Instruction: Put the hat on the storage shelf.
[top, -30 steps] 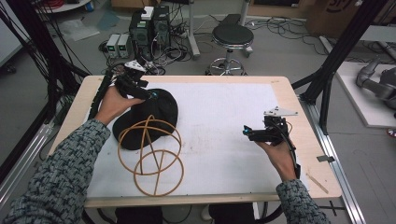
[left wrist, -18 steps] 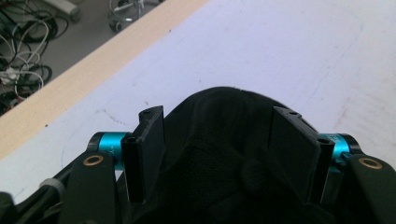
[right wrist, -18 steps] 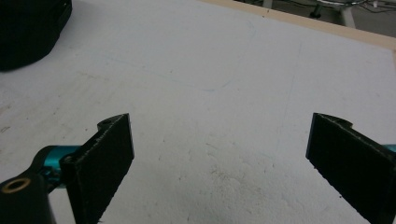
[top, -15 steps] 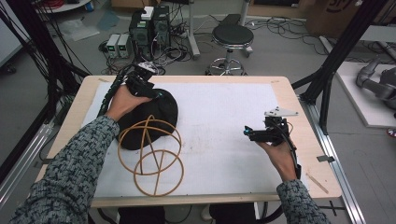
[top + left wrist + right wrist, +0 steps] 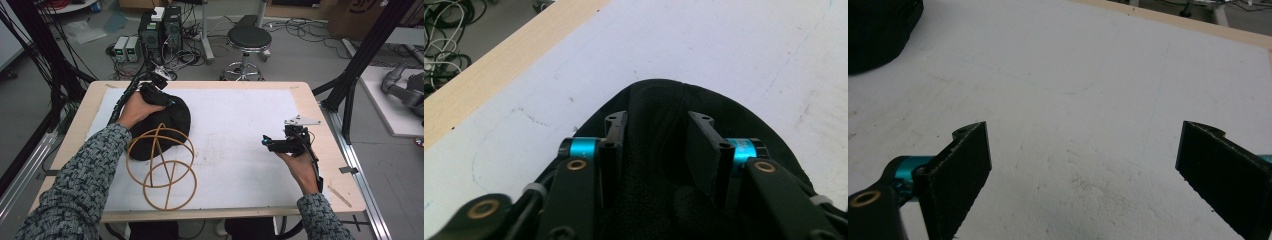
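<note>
Black cloth [image 5: 162, 122] bunched on white sheet [image 5: 235, 125] at bench [image 5: 310, 95] left, tan hoops [image 5: 160, 167] overlapping its near edge. Left tool [image 5: 656, 137] pinching cloth; right tool [image 5: 1083, 165] spread wide, over bare sheet at right.

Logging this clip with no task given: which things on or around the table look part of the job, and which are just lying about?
In play:
black fabric bundle, under the left gripper
tan hoop frame, lying against it
right gripper, open, over the white mat

Lying about:
stool
electronics boxes
floor cables
</note>
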Available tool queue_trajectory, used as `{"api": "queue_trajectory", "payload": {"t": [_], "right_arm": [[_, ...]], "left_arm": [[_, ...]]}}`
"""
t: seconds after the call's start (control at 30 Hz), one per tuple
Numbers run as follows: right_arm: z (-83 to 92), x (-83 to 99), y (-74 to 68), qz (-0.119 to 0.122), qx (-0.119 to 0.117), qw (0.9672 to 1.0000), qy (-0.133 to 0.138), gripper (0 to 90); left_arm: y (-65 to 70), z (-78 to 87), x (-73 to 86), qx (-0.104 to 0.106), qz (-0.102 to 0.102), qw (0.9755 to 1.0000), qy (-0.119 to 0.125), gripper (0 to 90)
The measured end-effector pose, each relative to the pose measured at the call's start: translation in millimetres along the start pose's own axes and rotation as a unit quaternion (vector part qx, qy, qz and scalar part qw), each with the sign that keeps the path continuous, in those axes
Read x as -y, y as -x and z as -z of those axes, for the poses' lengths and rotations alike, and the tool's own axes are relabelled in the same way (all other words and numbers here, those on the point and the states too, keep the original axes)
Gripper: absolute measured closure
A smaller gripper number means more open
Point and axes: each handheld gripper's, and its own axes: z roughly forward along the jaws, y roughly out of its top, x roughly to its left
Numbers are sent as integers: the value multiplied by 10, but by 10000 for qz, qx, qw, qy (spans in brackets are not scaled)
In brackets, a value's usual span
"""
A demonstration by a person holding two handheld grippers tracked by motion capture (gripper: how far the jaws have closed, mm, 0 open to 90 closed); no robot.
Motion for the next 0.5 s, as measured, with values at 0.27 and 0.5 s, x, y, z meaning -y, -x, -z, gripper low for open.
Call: {"api": "queue_trajectory", "payload": {"t": [0.27, 0.5], "right_arm": [[24, 5, -3, -32, 4, 10000, 48, 72], [48, -15, -16, -64, -6, 9999, 77, 72]], "left_arm": [[59, 81, -17, -116, -282, 9995, -67, 721], [-12, 332, -17, -112, -301, 9994, 147, 807]]}}
